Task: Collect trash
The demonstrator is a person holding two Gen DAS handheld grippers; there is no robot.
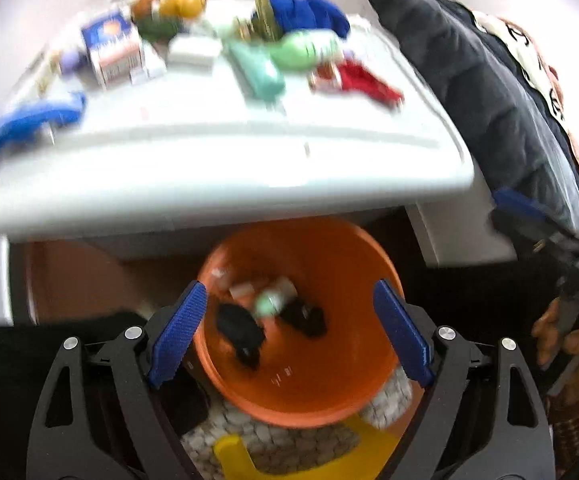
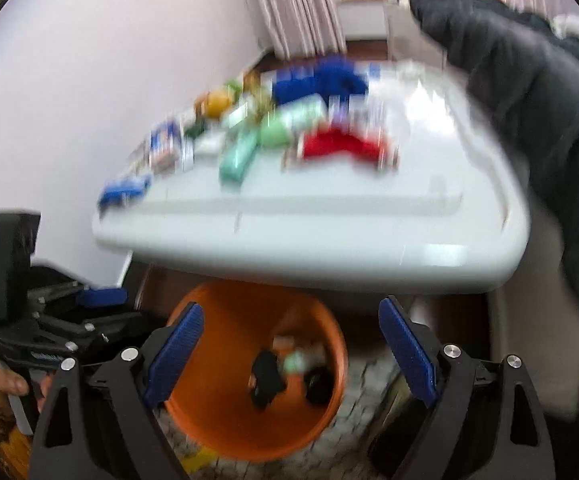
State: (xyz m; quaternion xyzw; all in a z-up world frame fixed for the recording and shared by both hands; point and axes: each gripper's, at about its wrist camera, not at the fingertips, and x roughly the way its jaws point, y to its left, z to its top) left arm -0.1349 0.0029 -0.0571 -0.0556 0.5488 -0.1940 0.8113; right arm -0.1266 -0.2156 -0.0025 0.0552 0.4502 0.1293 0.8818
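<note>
An orange bin stands on the floor below the white table's front edge. It holds black, white and pale green scraps. My left gripper is open and empty right above the bin's mouth. My right gripper is open and empty, above and to the right of the bin. The left gripper also shows at the left of the right wrist view. On the table lie a red wrapper, a green packet, a blue-white box and other blurred items.
A dark jacket hangs over something at the table's right side. A yellow stool and a pale woven mat lie under the bin. A blue object lies at the table's left corner. Both views are motion-blurred.
</note>
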